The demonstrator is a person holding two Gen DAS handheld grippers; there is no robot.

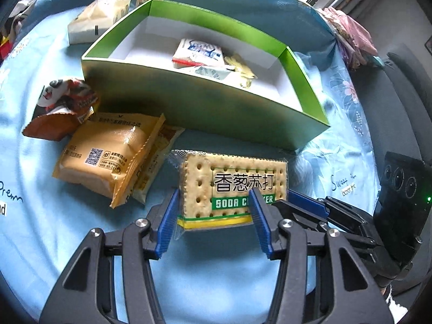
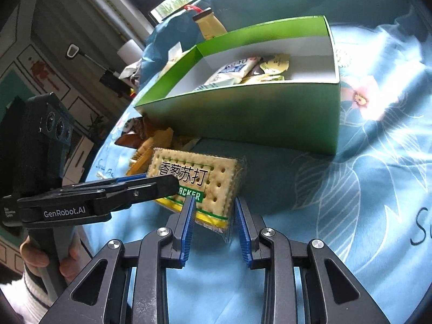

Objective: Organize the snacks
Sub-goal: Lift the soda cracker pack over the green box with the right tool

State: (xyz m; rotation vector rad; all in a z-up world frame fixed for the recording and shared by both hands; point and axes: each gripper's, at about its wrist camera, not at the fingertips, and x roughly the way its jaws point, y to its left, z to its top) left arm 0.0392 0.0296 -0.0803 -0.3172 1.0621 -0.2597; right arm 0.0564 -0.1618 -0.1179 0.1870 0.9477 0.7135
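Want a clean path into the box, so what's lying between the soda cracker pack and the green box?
Nothing: in the left wrist view only bare blue cloth separates the soda cracker pack from the green box.

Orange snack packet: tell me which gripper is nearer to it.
Left. The left gripper grips the cracker pack at the end beside the orange snack packet; the right gripper grips the pack's far end.

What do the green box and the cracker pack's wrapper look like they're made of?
Box: likely thin cardboard, matte green outside, white inside; flat walls with creased corners. Cracker pack: seemingly clear glossy plastic film; the crackers show through, and a crimped seal edge sticks out. Both tools, left and right, are clamped on it.
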